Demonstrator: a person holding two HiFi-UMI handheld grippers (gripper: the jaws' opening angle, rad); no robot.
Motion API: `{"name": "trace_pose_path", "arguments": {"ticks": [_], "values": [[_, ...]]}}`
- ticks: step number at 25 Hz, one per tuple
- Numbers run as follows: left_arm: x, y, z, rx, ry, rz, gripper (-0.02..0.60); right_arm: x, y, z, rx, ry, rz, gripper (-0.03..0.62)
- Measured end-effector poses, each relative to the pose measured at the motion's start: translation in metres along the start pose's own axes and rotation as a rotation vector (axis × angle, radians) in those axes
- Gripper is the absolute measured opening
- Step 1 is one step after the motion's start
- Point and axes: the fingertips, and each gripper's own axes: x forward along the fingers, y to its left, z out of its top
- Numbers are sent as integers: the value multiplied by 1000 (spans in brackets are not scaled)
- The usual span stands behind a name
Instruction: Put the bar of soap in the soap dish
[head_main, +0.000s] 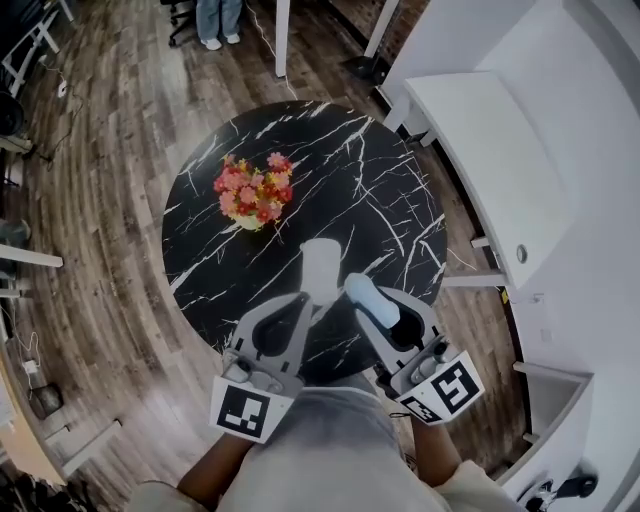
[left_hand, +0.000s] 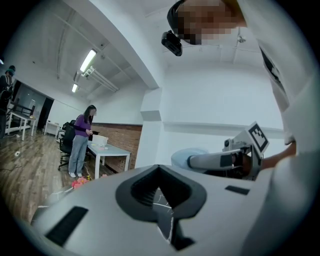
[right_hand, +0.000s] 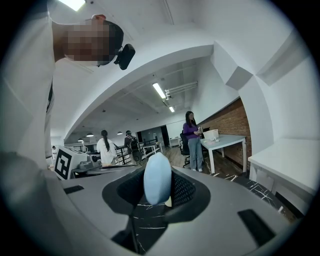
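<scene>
From my seat, the far left of the head view is a wooden plank floor (head_main: 105, 200), with someone's legs (head_main: 218, 20) standing at the top edge. A round black marble table (head_main: 390, 190) with white veins fills the middle, and a bunch of red and pink flowers (head_main: 253, 193) sits on its left half. Near the front edge lies the white soap dish (head_main: 320, 262). My left gripper (head_main: 303, 300) is just short of it, jaws together on nothing. Just right of the dish, my right gripper (head_main: 365, 295) clamps the bar of soap (head_main: 372, 300), a smooth, pale blue oval standing on edge between the pads, over the table and outside the dish. White counters (head_main: 500, 170) curve along the right.
</scene>
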Motion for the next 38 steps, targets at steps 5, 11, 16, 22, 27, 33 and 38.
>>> {"name": "trace_pose_path", "arguments": {"ticks": [5,11,16,22,27,33,38], "values": [[15,1,-6,0,2,39,2,7,-14,-10,9,18,27,124],[26,2,-6,23,1,70,2,15,-22,-19,18,28,76,124],[27,6,-10,31,-7,110,2,21,-22,-34,27,50,114,124],[22,11,-20,29,14,149,2,32,-22,-48,23,79,144,124],[19,13,-27,34,23,171,2,38,-22,-65,50,104,163,124],[15,17,-34,24,44,190,2,43,-21,-84,60,143,183,124],[13,21,-40,19,63,198,2,47,-22,-88,62,147,187,124]]}}
